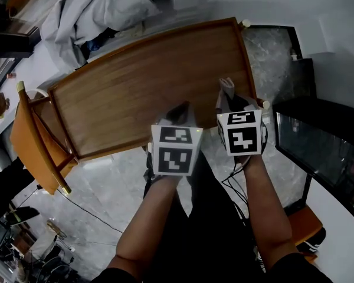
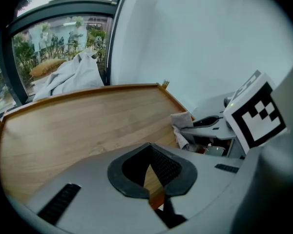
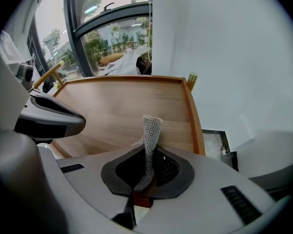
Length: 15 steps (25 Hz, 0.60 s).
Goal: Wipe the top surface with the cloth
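Jaws of the right gripper [image 3: 147,165] pinch the grey cloth [image 3: 150,130] over the near right corner of the wooden counter [image 1: 135,87].

The cloth stands up out of the clamped jaws as a narrow folded strip, its free end above the wood just inside the counter's raised right rim; whether it touches the counter cannot be told. The left gripper [image 2: 149,165] hangs just beside it over the counter's near edge, jaws pressed together with nothing between them. An orange chair [image 1: 26,140] stands off the counter's left end, and a heap of white fabric [image 1: 100,10] lies beyond its far edge.
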### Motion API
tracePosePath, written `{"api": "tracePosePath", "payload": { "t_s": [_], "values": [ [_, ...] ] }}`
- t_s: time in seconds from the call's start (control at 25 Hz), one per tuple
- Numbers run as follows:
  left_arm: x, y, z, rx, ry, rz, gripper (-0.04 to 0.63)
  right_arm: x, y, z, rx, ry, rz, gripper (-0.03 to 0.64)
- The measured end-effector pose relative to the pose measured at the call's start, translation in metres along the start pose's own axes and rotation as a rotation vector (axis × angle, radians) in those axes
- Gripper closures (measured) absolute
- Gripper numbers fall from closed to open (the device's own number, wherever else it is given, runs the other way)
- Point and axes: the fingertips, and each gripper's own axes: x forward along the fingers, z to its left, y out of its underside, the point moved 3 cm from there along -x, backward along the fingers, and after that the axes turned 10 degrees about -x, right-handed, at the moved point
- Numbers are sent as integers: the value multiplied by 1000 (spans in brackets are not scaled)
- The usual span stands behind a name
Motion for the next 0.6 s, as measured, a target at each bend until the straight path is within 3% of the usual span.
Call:
{"api": "tracePosePath", "payload": {
  "t_s": [0.4,0.6],
  "values": [
    [-4,5,-3,-12,-4,-15,584,-8,7,-15,-14,66,7,580],
    [-32,8,24,-36,-29,-37,584,-17,-23,32,-47,-23,-108,580]
  ]
}}
